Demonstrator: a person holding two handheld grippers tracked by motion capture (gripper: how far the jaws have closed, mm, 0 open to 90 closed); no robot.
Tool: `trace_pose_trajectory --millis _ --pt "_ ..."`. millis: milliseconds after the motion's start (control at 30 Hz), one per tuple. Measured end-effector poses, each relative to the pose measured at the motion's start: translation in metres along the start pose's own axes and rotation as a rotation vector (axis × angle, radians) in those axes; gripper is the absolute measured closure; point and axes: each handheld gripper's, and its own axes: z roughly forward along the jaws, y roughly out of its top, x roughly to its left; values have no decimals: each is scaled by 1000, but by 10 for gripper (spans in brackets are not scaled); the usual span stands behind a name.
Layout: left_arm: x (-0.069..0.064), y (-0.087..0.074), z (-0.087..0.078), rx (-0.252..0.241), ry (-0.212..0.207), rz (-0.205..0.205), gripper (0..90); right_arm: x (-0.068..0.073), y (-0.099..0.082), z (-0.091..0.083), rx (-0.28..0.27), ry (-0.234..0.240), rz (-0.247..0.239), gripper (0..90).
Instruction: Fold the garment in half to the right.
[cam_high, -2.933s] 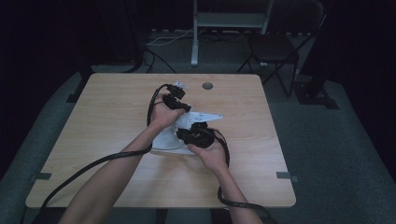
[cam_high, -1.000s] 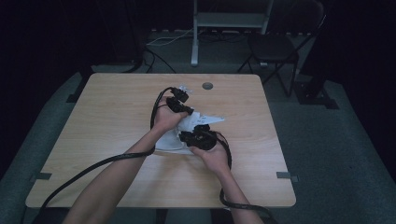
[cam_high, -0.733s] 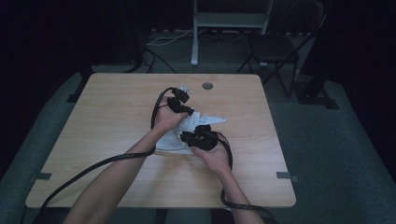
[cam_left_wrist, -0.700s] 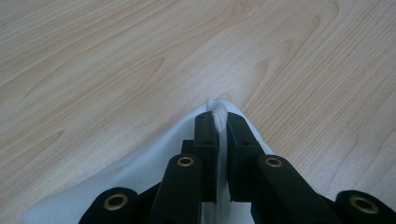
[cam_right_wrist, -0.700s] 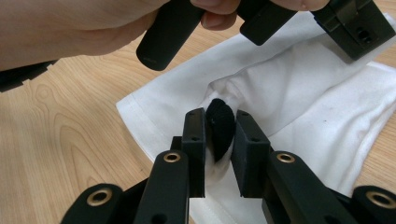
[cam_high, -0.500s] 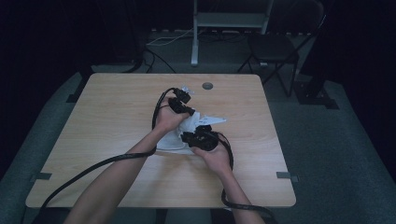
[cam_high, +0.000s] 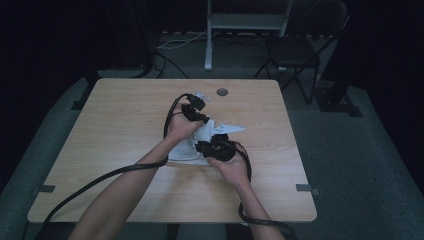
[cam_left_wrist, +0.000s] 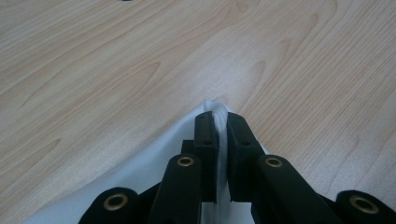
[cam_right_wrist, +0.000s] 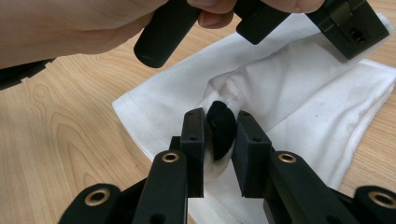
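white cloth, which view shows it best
The right gripper view: the white cloth spreads across it, folds visible, pinched by the right gripper. The left gripper view shows one pinched corner; in the high view hands mostly cover it.

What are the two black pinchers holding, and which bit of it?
Both hold the white cloth. The left gripper pinches a corner of it between shut jaws. The right gripper clamps a bunched fold in the cloth's middle, along with something small and black.
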Motion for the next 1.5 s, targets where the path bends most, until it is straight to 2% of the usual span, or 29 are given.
trace_pose_trajectory --millis 633,1500 --pt "-3 3 0 15 6 20 841 -2 -1 -6 0 -9 1 732" --pt "-6 5 2 10 5 27 831 -7 -8 -10 19 -16 5 705"
